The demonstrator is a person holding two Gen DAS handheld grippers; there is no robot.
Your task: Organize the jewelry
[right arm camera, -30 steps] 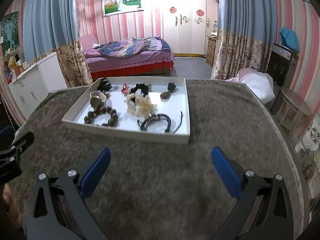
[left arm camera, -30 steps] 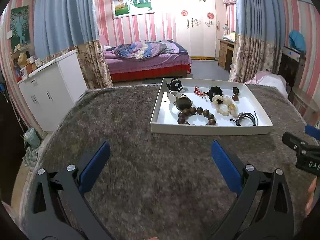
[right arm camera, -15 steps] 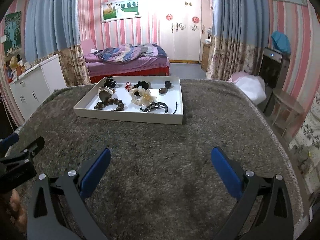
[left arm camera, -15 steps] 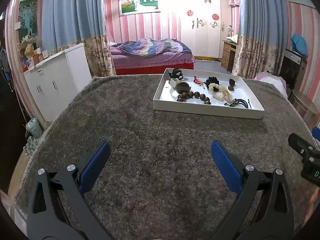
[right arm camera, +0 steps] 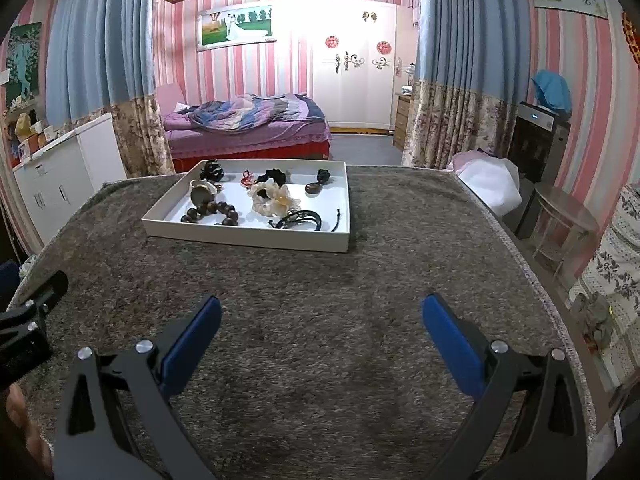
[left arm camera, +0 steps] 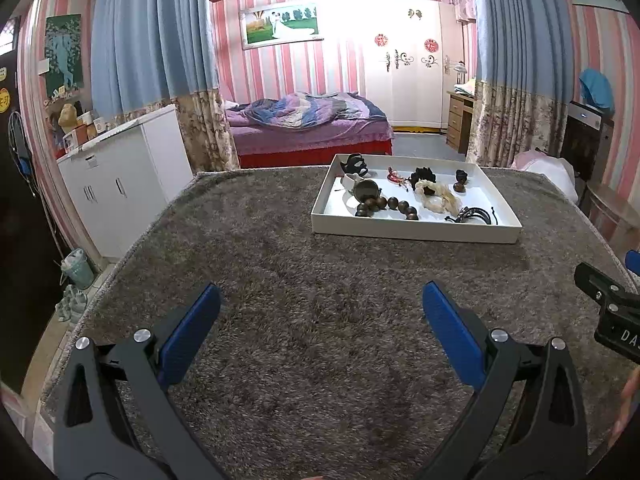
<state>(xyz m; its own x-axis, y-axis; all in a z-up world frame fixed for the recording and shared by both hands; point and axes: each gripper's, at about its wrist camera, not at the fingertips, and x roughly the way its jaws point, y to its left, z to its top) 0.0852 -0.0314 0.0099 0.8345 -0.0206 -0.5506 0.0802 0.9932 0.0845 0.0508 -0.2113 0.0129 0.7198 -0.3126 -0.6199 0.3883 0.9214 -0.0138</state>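
Nearest you, your left gripper (left arm camera: 320,312) and right gripper (right arm camera: 320,320) both hang spread wide and empty over the grey shag cover (right arm camera: 360,280) of the table, well short of the work.

Farther out, toward the far middle of the table, sits the shallow white tray (right arm camera: 248,236) with all the jewelry loose inside it. Along its near edge lie the dark wooden bead bracelet (right arm camera: 212,213) at the left and a black cord bracelet (right arm camera: 298,218) to its right. The beads look hard, round and likely to roll, so pinch across the strand between two beads. The cord is light and limp; take it at its thickest bundle.

Behind them the cream flower piece (right arm camera: 274,198) looks delicate, possibly fabric, though that is hard to tell; grip its base gently.

At the far wall are small dark pieces (right arm camera: 322,176).
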